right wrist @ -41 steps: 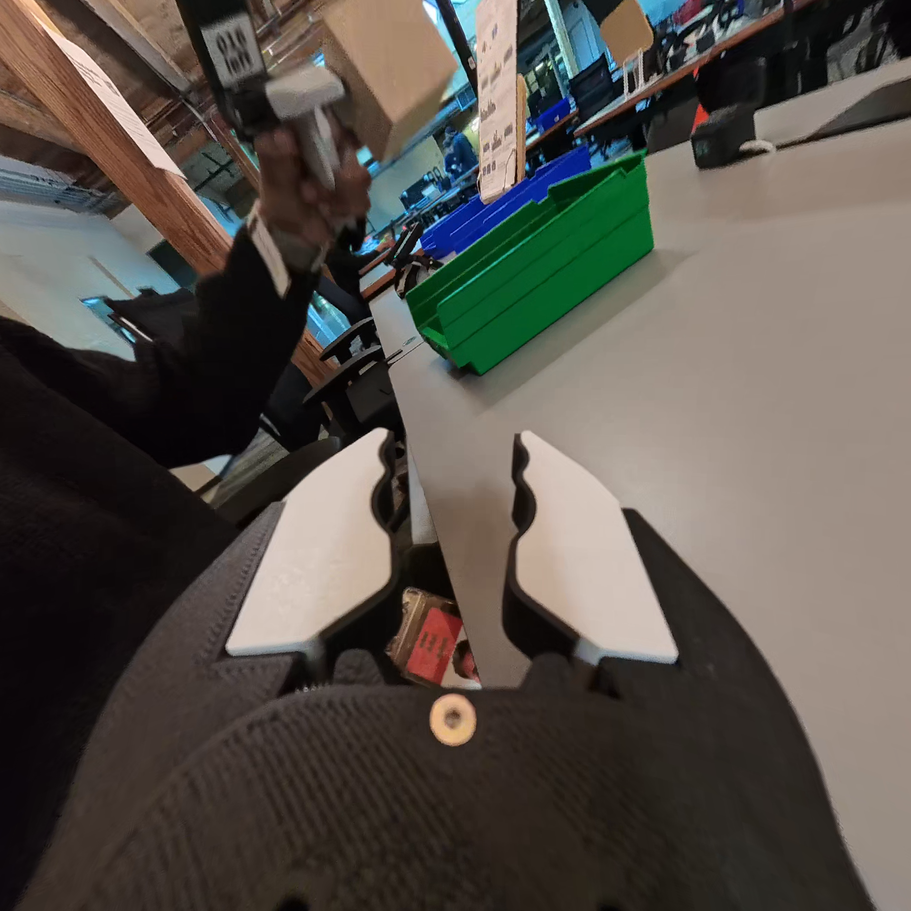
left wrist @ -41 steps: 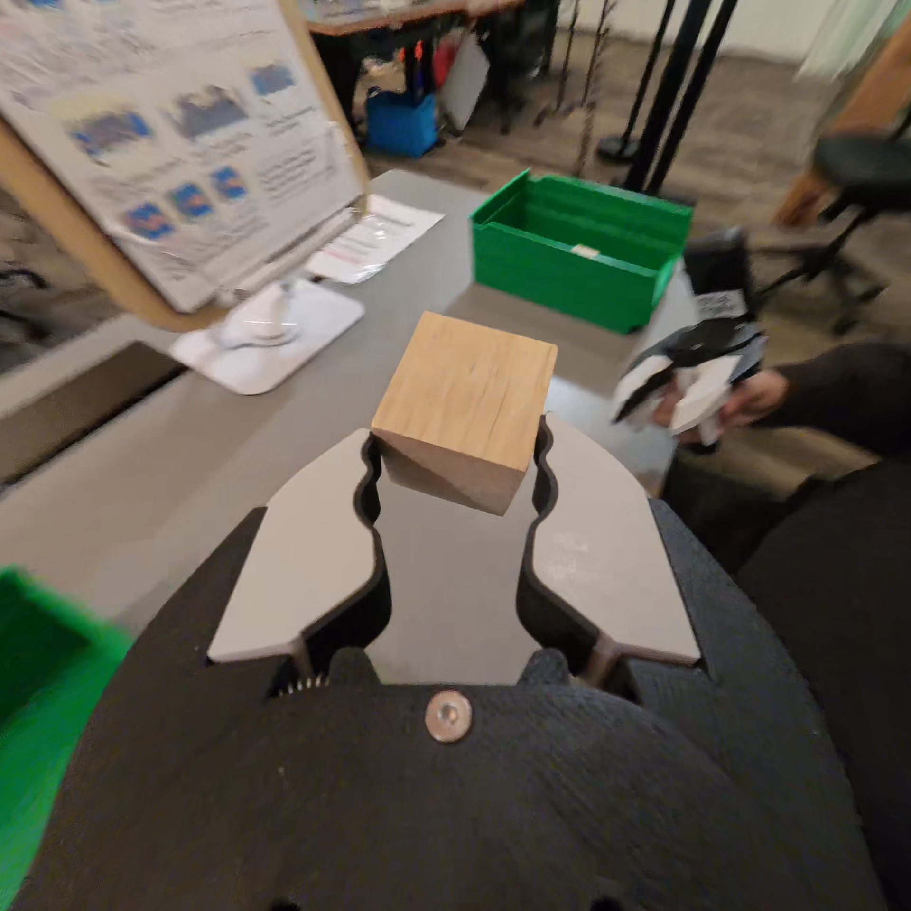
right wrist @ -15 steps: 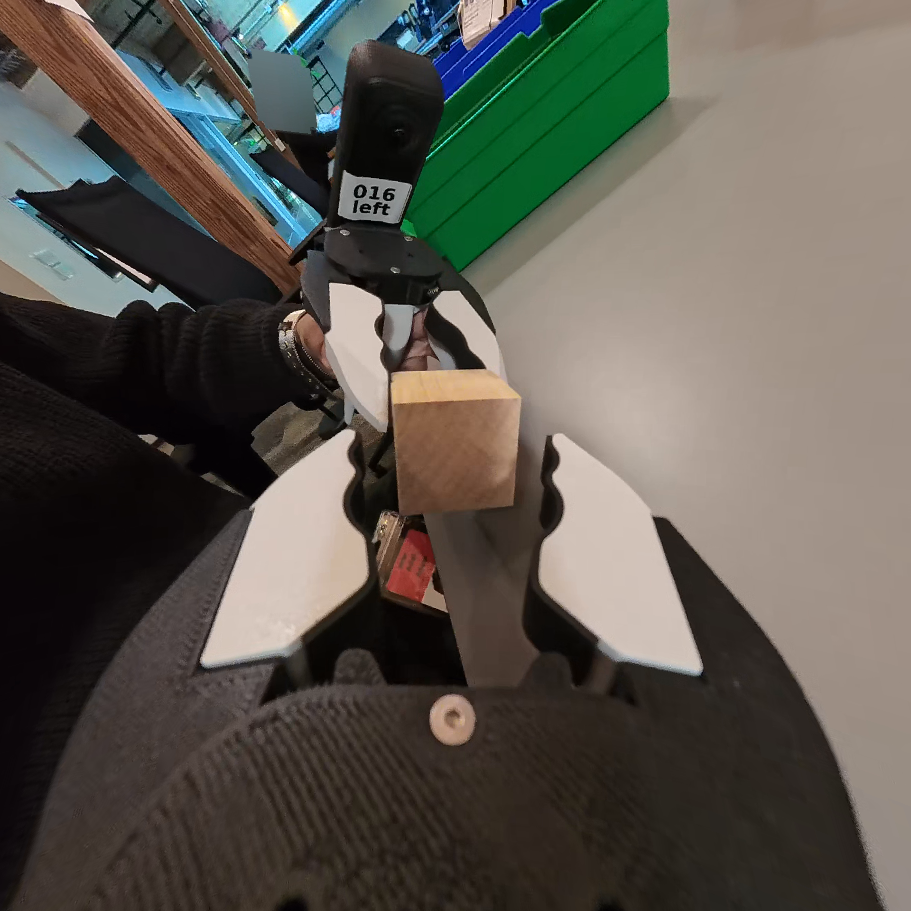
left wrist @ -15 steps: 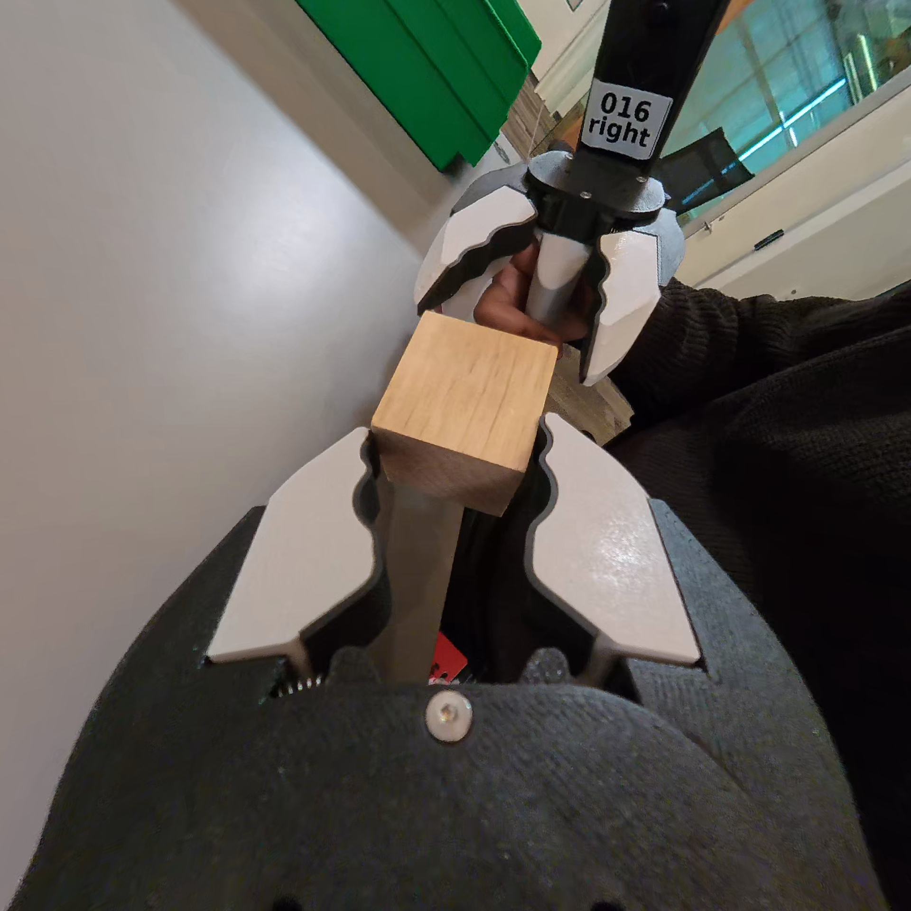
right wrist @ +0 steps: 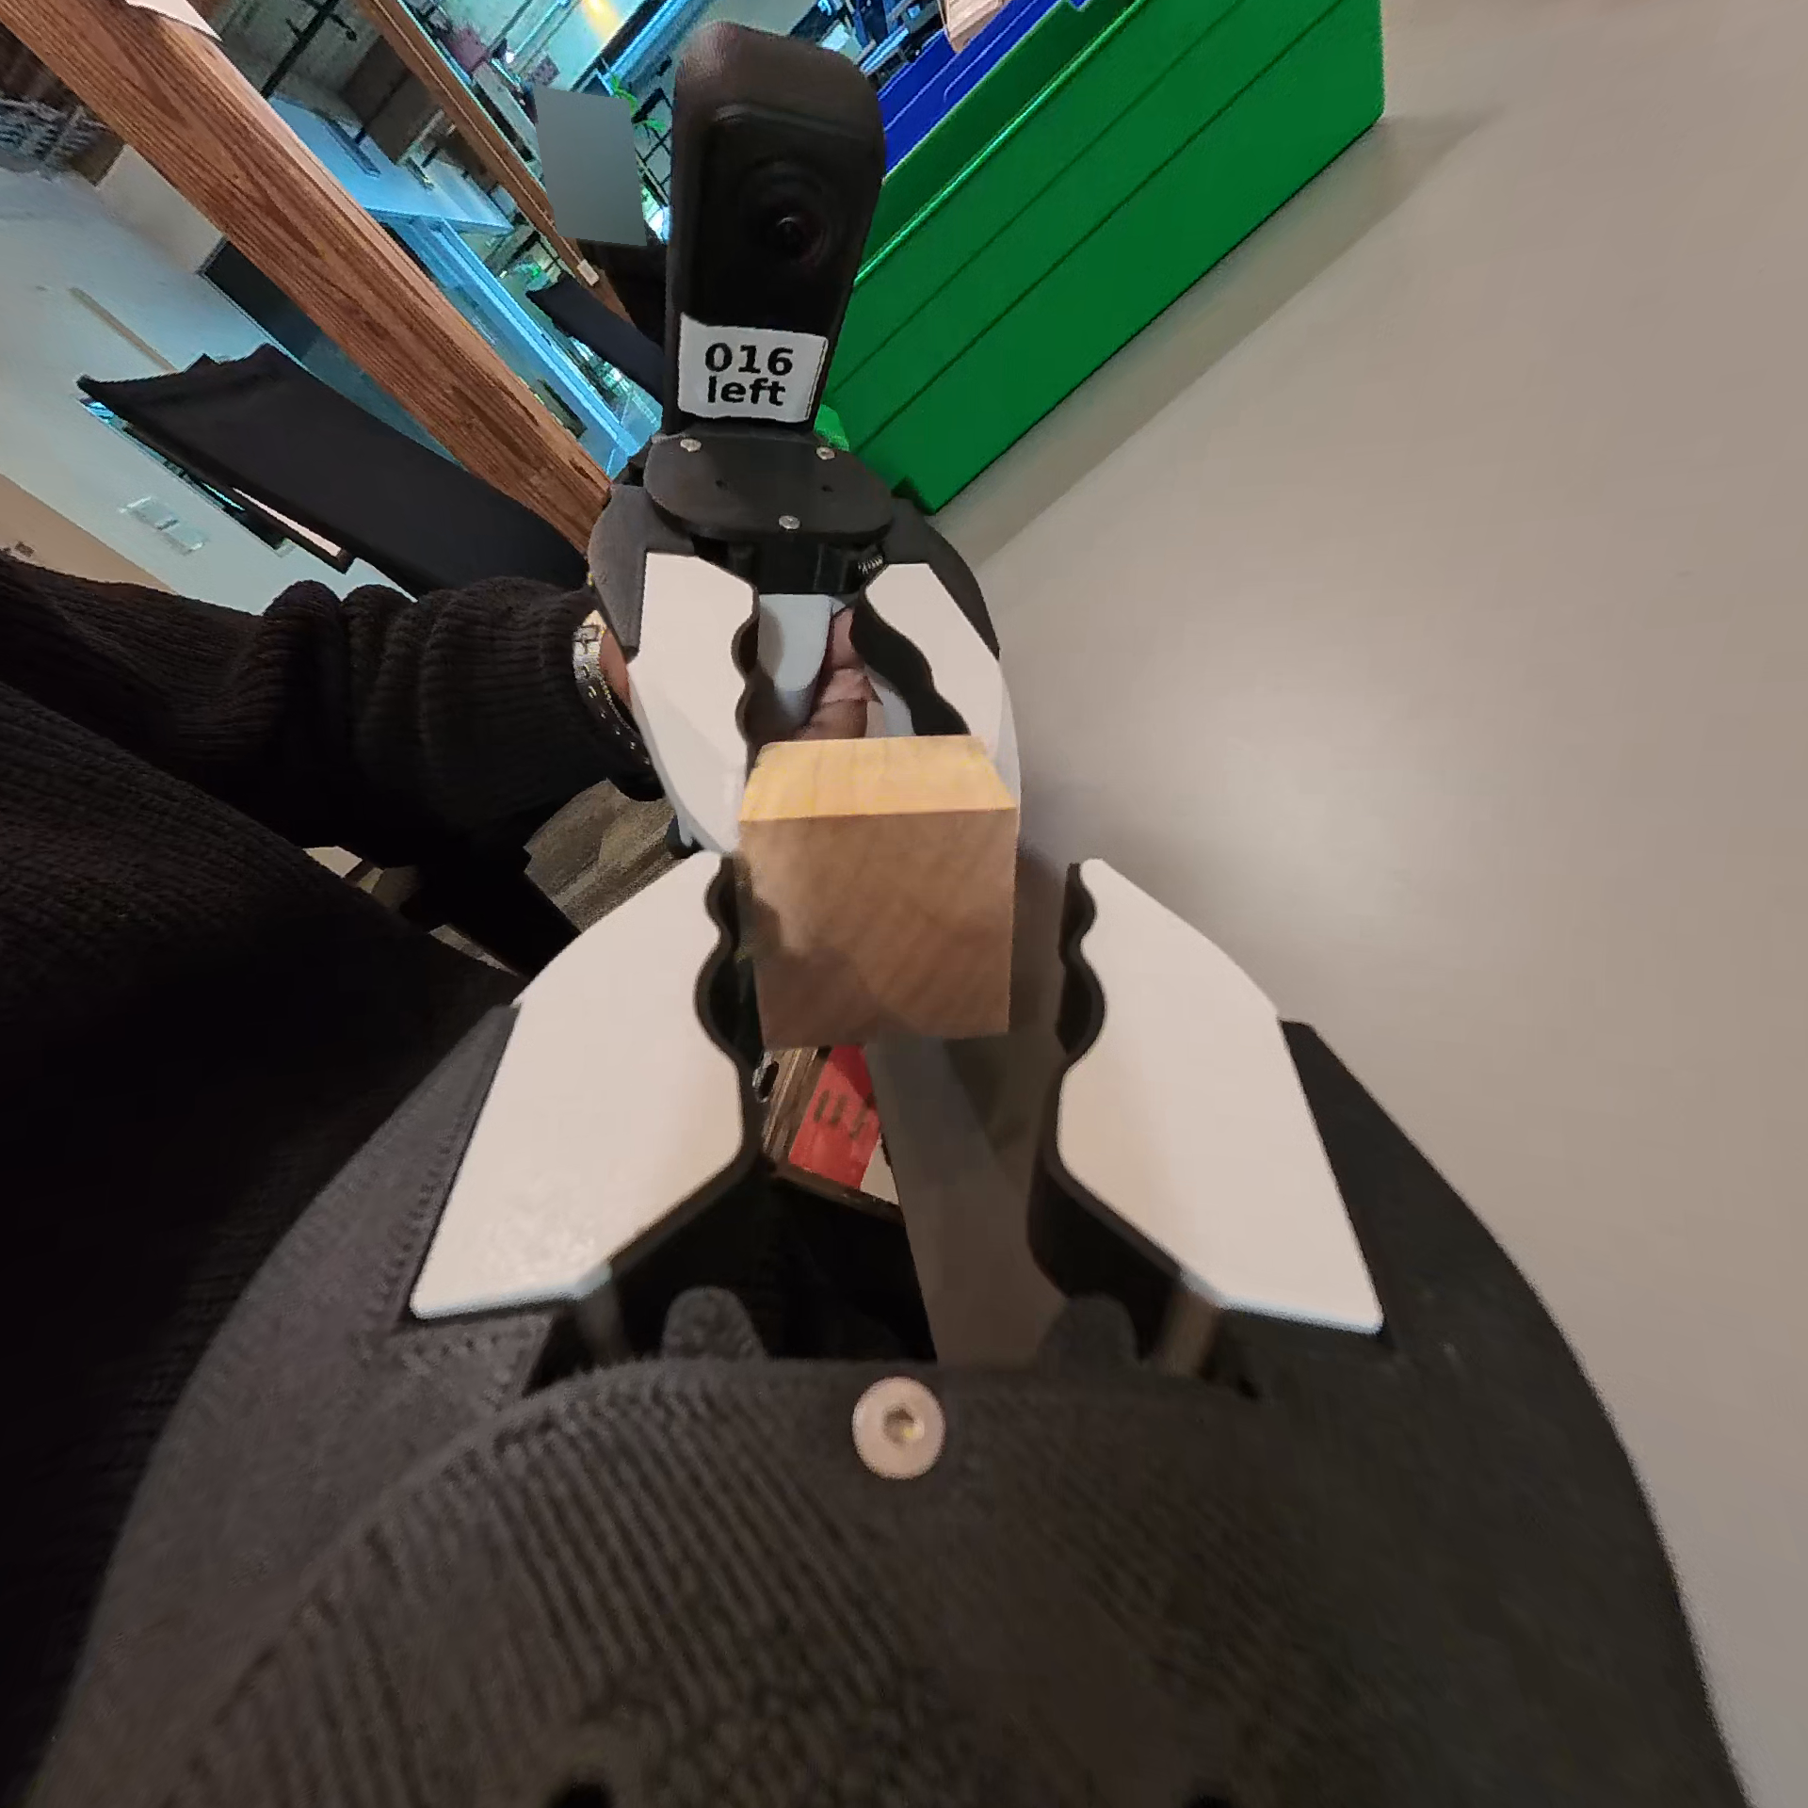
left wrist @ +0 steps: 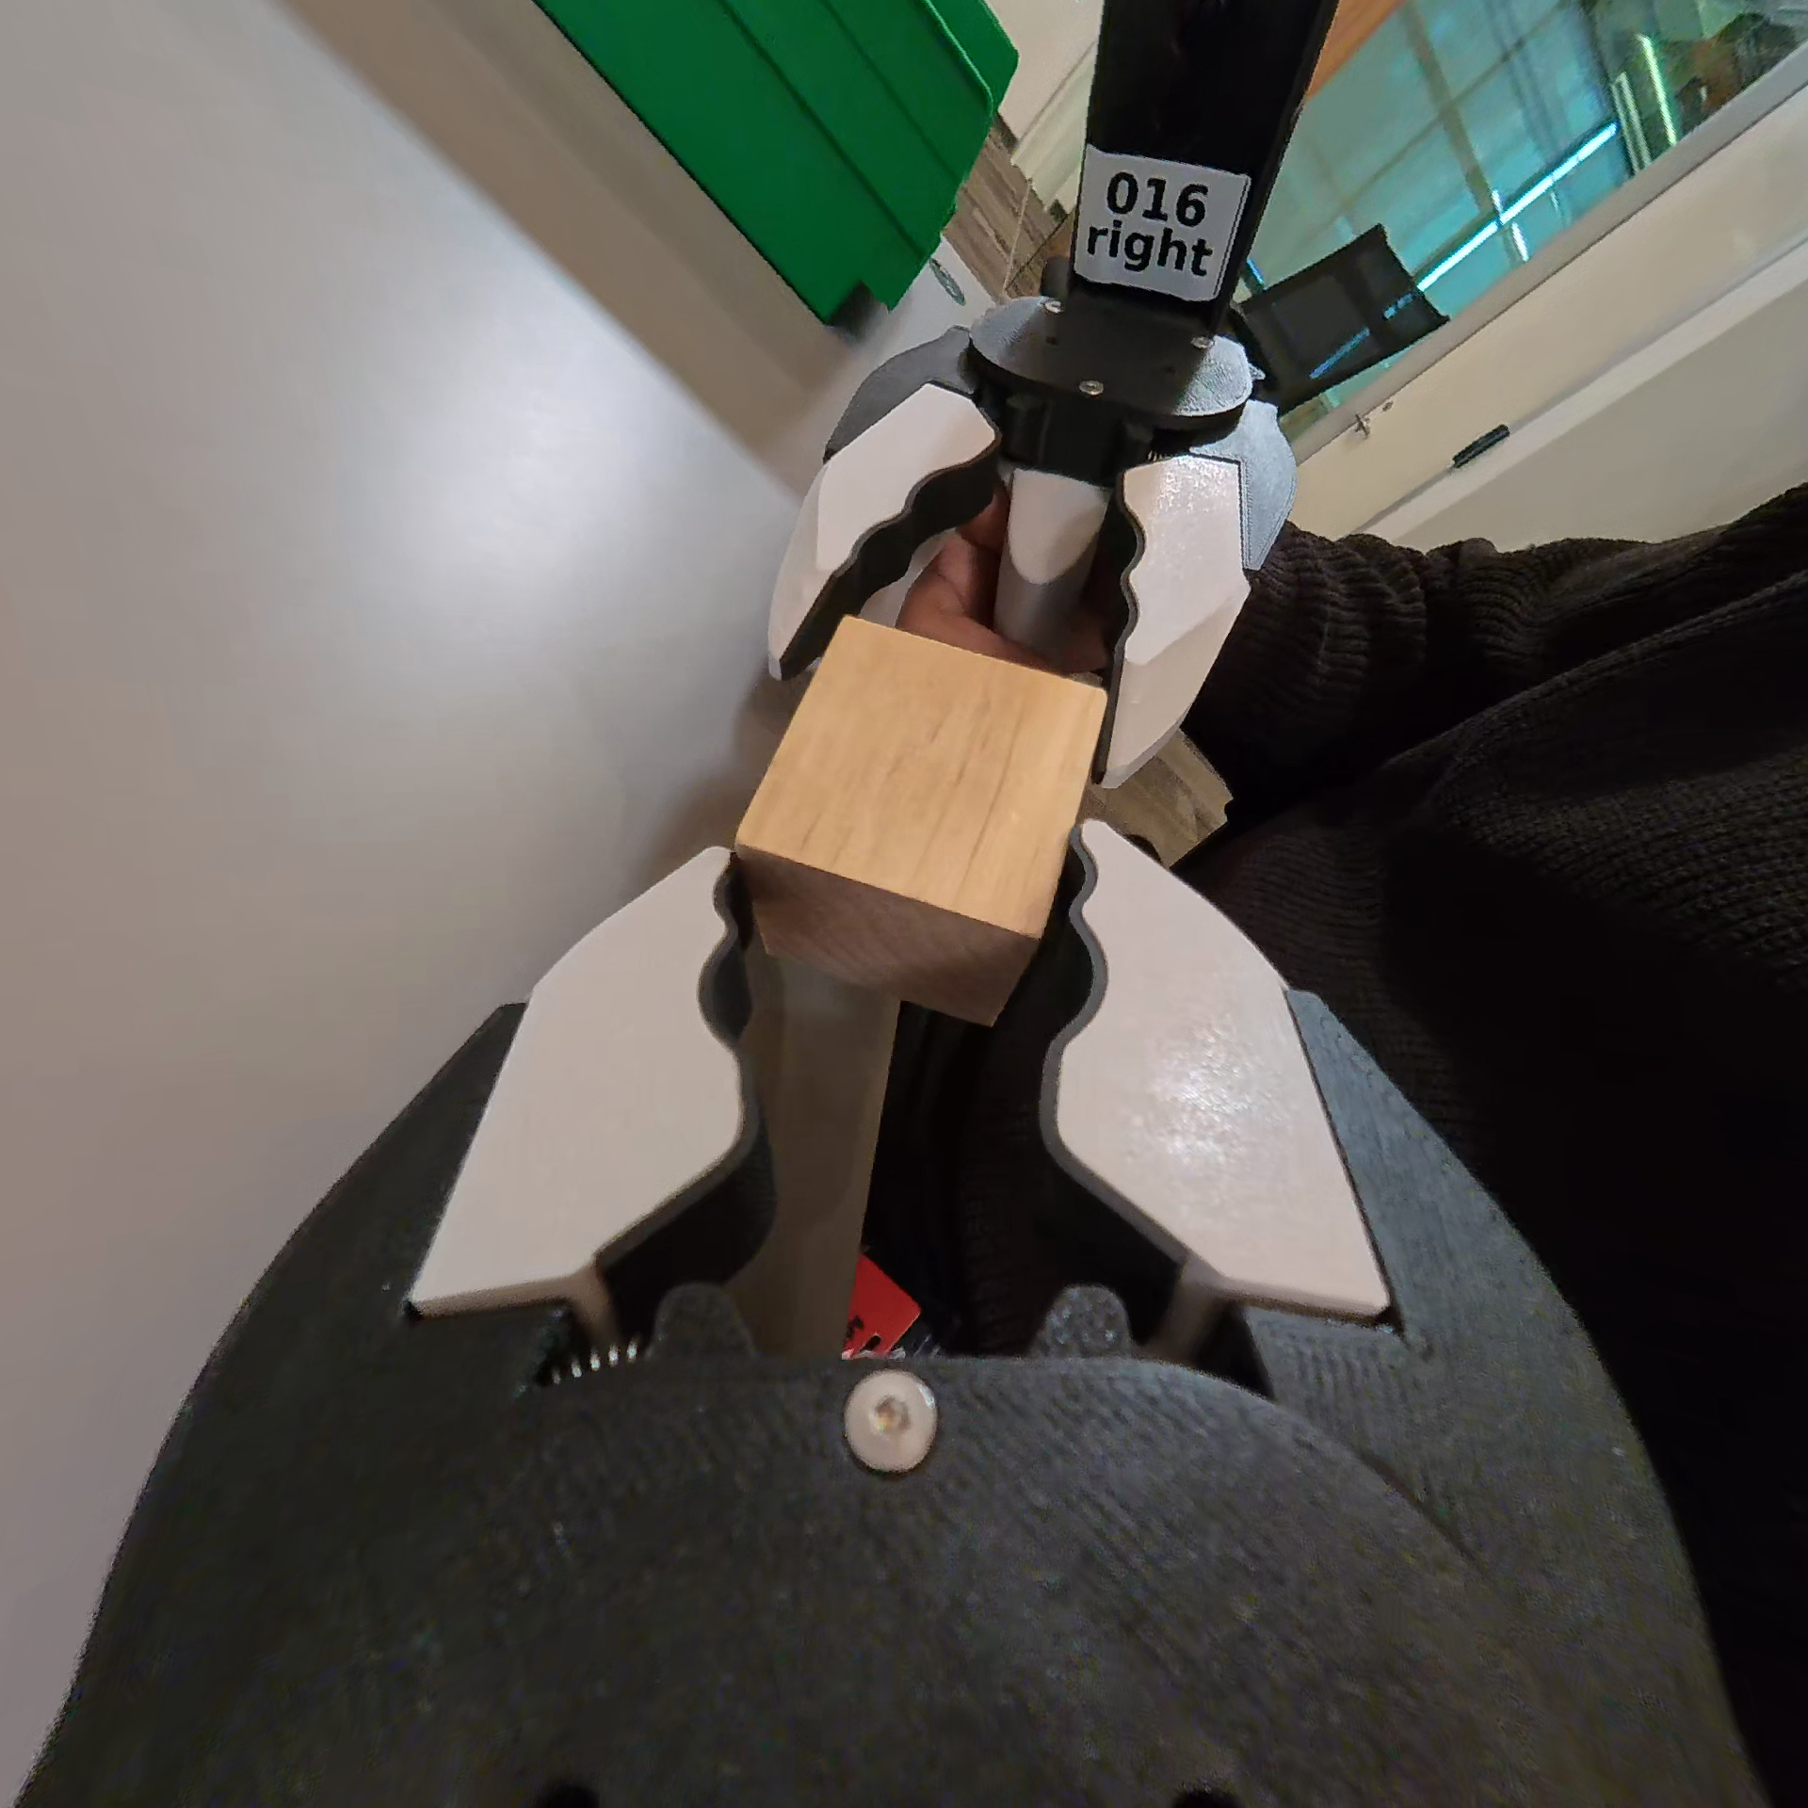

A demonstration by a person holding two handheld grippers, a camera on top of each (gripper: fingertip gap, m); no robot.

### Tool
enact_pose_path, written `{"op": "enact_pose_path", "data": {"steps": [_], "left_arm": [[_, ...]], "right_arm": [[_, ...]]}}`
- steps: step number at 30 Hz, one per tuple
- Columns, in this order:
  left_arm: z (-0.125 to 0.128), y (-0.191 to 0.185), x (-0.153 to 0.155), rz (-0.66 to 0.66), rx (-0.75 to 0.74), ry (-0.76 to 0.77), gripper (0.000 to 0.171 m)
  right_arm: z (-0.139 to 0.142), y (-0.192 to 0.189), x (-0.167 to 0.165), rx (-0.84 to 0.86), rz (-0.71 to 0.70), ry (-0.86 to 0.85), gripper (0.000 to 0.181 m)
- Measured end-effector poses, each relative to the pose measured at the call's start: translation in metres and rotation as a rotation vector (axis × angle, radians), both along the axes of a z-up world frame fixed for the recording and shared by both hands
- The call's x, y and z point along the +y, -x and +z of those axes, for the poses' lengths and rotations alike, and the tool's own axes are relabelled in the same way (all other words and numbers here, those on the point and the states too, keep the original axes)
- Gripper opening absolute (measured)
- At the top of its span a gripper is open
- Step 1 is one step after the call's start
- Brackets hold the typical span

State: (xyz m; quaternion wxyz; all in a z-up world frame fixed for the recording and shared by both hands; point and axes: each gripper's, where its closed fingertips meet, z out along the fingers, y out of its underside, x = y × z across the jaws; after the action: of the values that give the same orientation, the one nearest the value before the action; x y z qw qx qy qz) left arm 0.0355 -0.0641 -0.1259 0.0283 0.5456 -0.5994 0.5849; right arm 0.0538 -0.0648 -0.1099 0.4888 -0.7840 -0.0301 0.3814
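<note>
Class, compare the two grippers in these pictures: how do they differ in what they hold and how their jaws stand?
The left gripper is clamped on the wooden cube; the right gripper holds nothing, its jaws merely flanking the cube. The left gripper's jaws press both sides of the cube; the right gripper's stand wider, with a gap on one side at least. Both share white fingers, black bodies and a person's hand, and face each other beside the grey table.

Left gripper (left wrist: 905, 861) clamps wooden cube (left wrist: 920, 797) at frame centre, 2 fingers on its sides. Right gripper (left wrist: 954, 704) just beyond, jaws spread, facing it. Green bin (left wrist: 812, 147) at top, grey table (left wrist: 293, 587) left.
</note>
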Motion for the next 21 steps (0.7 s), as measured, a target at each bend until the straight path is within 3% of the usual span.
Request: {"op": "enact_pose_path", "data": {"steps": [21], "left_arm": [[0.0013, 0.0000, 0.0003, 0.006, -0.004, 0.005, 0.063]], "right_arm": [[-0.0055, 0.0069, -0.0018, -0.050, 0.034, 0.011, 0.059]]}}
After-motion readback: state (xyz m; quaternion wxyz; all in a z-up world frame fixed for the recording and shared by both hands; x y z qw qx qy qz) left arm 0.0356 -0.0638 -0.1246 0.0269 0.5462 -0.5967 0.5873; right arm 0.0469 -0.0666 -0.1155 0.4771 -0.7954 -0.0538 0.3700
